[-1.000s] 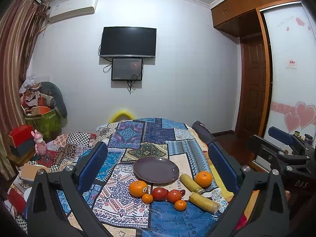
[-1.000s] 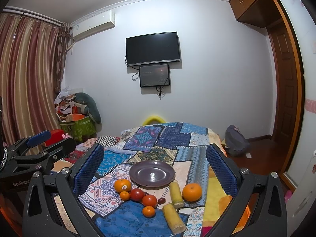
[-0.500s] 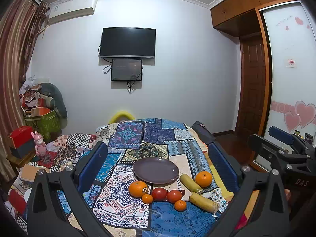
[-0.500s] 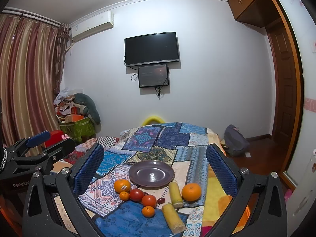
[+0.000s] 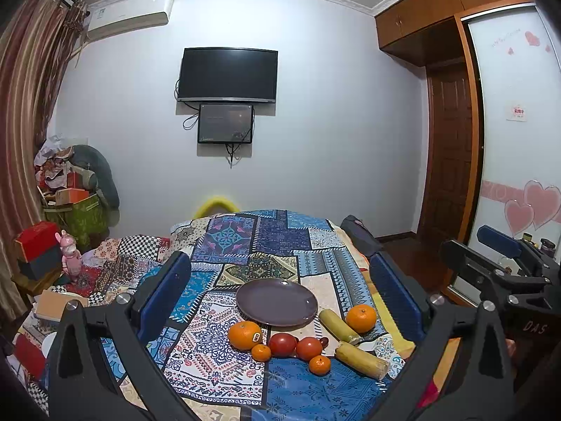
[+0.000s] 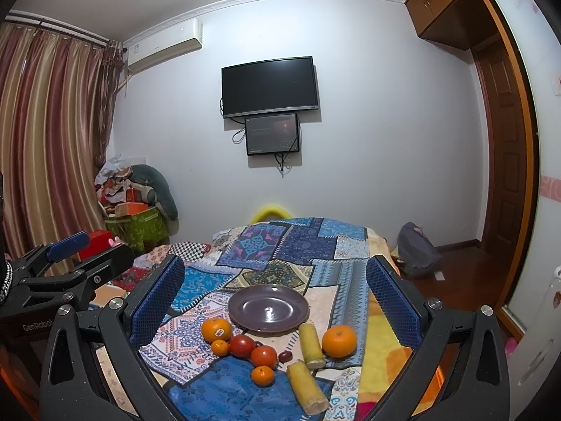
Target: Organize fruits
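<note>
The left hand-held gripper (image 5: 278,294) hung above the near end of the patchwork cloth (image 5: 280,238), its blue pads spread wide with nothing between them; the right hand-held gripper (image 6: 275,296) was held the same way, wide open and empty, just to its right. On the cloth lay a dark purple plate (image 5: 277,301), bare, with the fruit gathered along its near edge. A large orange with a sticker (image 5: 244,335) sat at the plate's near left, a small tangerine (image 5: 261,352) touching it. Two red tomatoes (image 5: 283,344) lay side by side just right of that, with a second small tangerine (image 5: 319,365) nearer still. A yellow cylindrical piece (image 5: 338,321) lay against the plate's right rim, another orange (image 5: 361,318) just right of it, and a second yellow piece (image 5: 361,360) lay nearer, tilted. A small dark fruit (image 6: 285,355) rested between the tomatoes and the yellow pieces. A television (image 6: 270,86) hung on the far wall.
</note>
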The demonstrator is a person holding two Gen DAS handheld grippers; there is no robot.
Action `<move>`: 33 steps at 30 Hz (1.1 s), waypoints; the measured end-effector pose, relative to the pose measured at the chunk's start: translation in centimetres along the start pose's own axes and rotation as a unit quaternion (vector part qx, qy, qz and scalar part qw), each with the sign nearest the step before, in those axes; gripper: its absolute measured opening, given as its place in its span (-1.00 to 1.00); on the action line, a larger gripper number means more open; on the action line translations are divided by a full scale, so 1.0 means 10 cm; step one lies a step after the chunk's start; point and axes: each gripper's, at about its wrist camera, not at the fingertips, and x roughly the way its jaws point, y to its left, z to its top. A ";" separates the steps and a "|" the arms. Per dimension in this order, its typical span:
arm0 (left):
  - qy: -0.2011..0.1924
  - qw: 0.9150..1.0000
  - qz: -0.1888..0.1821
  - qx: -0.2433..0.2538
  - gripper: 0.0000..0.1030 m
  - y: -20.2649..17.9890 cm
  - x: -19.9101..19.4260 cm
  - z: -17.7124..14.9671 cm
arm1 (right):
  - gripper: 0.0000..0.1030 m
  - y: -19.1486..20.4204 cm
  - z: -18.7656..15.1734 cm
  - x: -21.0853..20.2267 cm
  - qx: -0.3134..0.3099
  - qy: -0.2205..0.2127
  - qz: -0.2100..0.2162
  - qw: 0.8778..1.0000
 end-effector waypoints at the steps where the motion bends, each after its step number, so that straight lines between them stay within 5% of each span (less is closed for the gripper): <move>1: 0.000 1.000 0.000 0.000 1.00 0.00 0.00 0.00 | 1.00 0.00 -0.01 0.00 0.000 0.000 0.000 1.000; 18: 0.010 1.000 -0.005 0.001 0.99 0.02 0.07 -0.01 | 1.00 -0.03 -0.07 0.12 0.003 0.011 -0.013 1.000; 24: 0.039 0.999 -0.003 -0.002 0.69 0.07 0.27 -0.07 | 0.99 -0.07 -0.12 0.26 0.000 0.035 -0.017 0.999; 33: 0.110 0.994 0.000 -0.021 0.28 0.31 0.77 -0.25 | 0.49 -0.24 -0.28 0.62 -0.003 0.097 -0.017 0.995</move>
